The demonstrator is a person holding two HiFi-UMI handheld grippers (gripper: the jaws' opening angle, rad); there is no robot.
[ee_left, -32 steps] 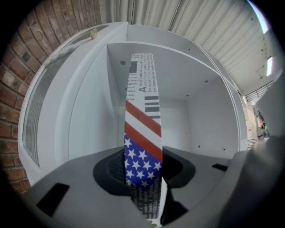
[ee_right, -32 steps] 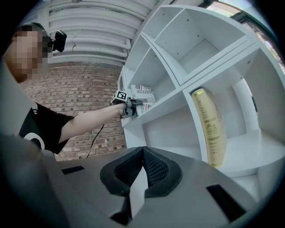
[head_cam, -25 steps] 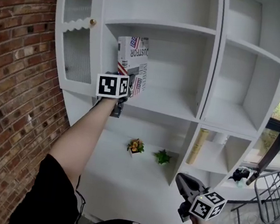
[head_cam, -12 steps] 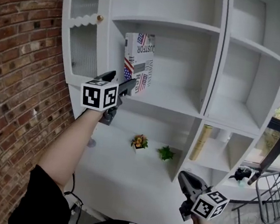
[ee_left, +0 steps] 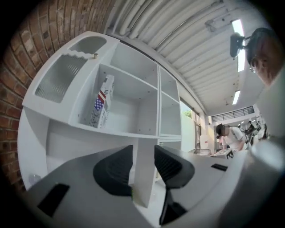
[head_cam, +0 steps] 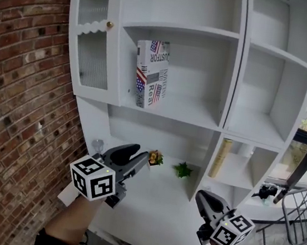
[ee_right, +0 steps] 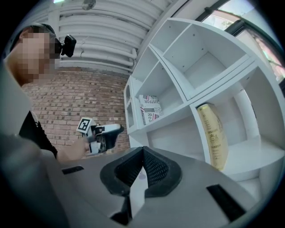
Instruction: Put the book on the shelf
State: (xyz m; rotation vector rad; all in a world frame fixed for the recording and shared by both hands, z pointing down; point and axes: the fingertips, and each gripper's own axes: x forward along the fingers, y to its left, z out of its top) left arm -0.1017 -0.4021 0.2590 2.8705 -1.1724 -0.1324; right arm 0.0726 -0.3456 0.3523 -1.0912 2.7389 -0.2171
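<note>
The book [head_cam: 151, 74], with a flag-print cover, stands upright by itself at the left end of the middle shelf [head_cam: 188, 113] of the white cabinet. It also shows in the left gripper view [ee_left: 101, 107] and the right gripper view [ee_right: 150, 109]. My left gripper [head_cam: 136, 160] hangs well below that shelf, apart from the book. Its jaws [ee_left: 142, 153] are closing, with a gap and nothing between them. My right gripper [head_cam: 202, 201] is low at the right, its jaws [ee_right: 143, 164] shut and empty.
A ribbed-glass cabinet door [head_cam: 93, 44] stands left of the book. Two small potted plants [head_cam: 154, 158] [head_cam: 182, 170] sit on the lower ledge. A tall yellow book [head_cam: 219, 158] leans in the lower right compartment. A brick wall [head_cam: 16, 101] is at left and a metal rack [head_cam: 298, 216] at right.
My left gripper let go of the book and dropped away from the shelf toward me. The book stayed upright on the shelf. The right gripper barely moved.
</note>
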